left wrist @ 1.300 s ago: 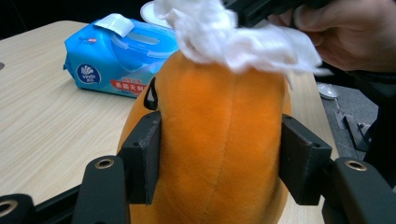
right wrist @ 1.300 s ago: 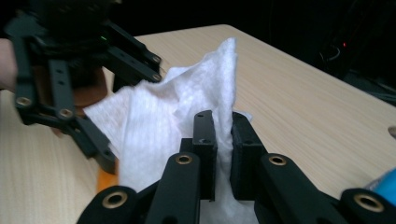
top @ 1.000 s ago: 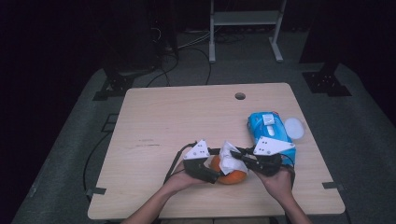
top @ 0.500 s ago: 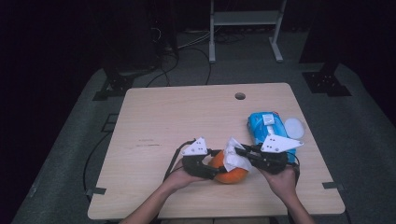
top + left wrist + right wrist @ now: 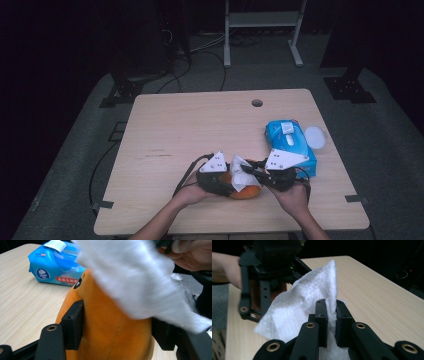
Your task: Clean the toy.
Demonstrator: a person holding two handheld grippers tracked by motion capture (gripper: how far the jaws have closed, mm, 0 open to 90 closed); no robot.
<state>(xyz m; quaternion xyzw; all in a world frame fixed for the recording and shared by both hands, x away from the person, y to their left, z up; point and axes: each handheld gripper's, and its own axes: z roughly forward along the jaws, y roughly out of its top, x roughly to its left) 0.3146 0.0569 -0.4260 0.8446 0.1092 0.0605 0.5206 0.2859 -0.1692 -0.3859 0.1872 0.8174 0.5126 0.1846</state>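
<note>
Wipe, white, limp and light, pinched at a fold between the near-shut jaws of the right gripper and draped over the orange fruit at the table's near edge, just beside the blue wipe pack. Fruit, probably firm, smooth and a bit slippery, clamped across its sides by the left gripper, jaws just closed in and partly open around it. Best held as now: fruit at its widest part, wipe by a bunched fold, since thin wet tissue likely tears or slips if pulled by an edge.
</note>
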